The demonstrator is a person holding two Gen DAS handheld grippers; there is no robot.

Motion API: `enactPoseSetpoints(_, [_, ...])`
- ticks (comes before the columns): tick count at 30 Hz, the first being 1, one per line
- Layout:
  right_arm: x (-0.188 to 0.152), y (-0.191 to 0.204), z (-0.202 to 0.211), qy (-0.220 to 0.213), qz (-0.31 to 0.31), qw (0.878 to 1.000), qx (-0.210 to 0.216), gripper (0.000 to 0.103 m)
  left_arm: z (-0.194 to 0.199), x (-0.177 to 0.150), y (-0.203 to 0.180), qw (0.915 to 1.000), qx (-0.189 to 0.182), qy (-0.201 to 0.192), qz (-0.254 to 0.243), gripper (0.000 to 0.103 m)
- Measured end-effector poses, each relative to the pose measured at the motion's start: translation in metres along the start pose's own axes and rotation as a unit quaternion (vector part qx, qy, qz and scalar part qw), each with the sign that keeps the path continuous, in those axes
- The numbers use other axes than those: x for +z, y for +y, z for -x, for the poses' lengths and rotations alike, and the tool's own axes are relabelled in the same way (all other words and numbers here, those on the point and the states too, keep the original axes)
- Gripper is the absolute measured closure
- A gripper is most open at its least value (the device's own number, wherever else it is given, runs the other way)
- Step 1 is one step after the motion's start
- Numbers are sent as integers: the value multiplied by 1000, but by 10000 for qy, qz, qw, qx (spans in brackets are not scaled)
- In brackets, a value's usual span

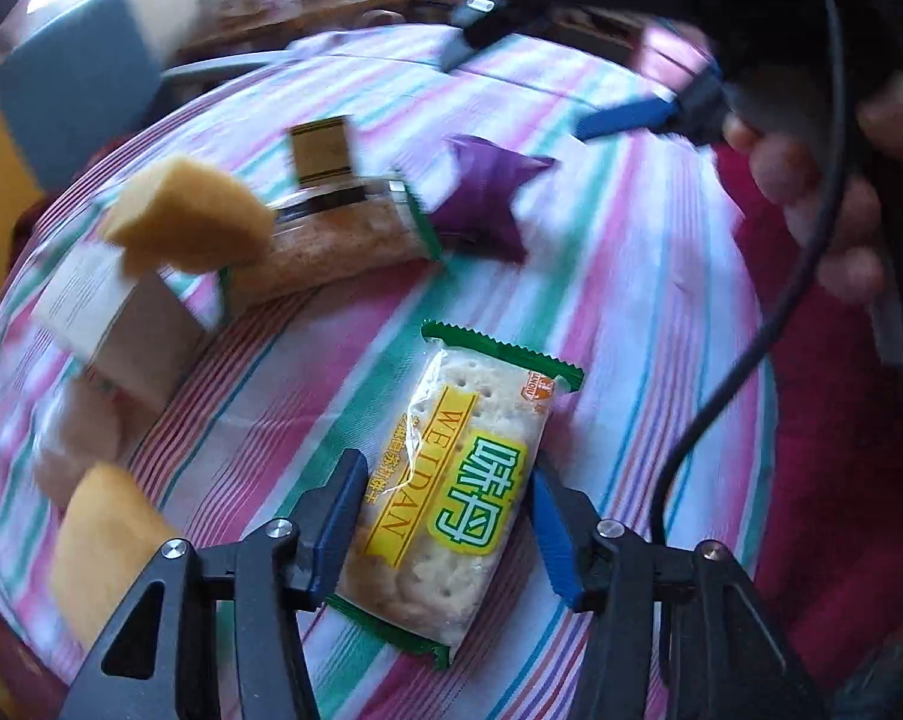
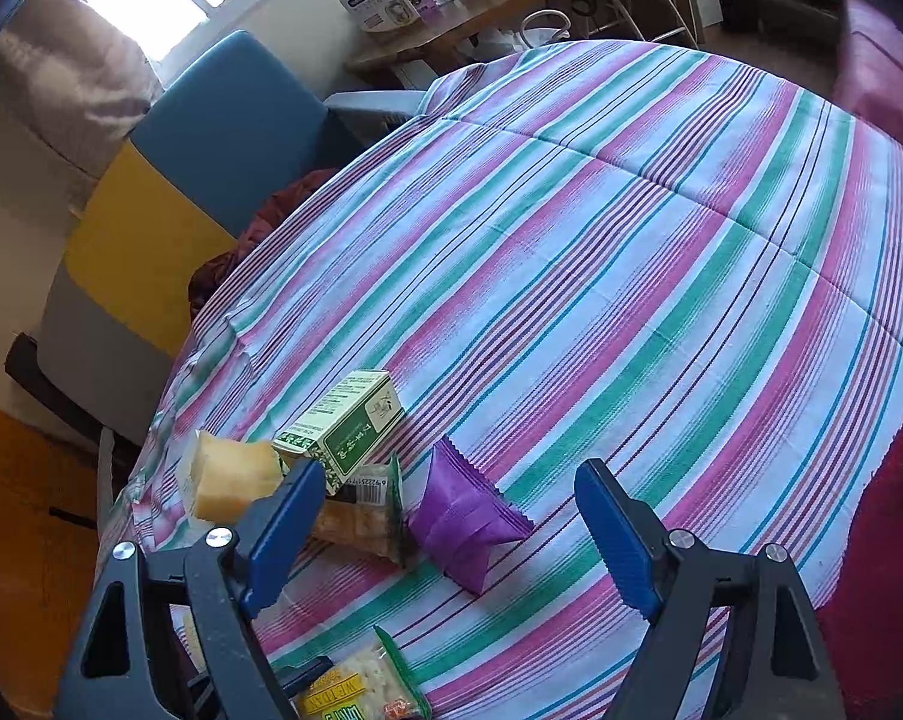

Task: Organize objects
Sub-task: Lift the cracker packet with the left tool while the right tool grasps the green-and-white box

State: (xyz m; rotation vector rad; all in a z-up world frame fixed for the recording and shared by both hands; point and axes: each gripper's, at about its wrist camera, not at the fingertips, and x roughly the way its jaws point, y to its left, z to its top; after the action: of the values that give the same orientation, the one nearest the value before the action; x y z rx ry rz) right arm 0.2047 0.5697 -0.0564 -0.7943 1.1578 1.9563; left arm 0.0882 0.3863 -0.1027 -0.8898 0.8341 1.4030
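Observation:
My left gripper is shut on a WEIDAN cracker packet with green ends, its blue pads pressing both long sides just above the striped tablecloth. The packet also shows at the bottom of the right wrist view. My right gripper is open and empty, hovering over a purple snack pouch; it also shows in the left wrist view. A second cracker packet, a yellow sponge-like cake and a green-and-white box lie grouped at the left.
Another yellow cake and a pale wrapped item lie at the left table edge. A blue-and-yellow chair stands beyond the table. A red cloth borders the right side. A black cable hangs at right.

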Motion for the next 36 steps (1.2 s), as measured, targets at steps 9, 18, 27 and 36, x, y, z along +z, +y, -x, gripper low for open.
enactPoseSetpoints(9, [-7,19,-7,201,498,9986,24,18,34,-68,13,9882,611,-436,1336,50])
enactPoseSetpoints(18, [-12,14,-12,584,230,9972,403,25,58,-109,8,9809,883,-719,1576,51])
enactPoseSetpoints(27, [20,54,-12,483,380,9967,524,24,47,-107,10,9796,844,-842,1620,51])
enactPoseSetpoints(36, [44,77,-84,1269,380,9911,-126,27,46,-108,11,9785,778,-893,1687,51])
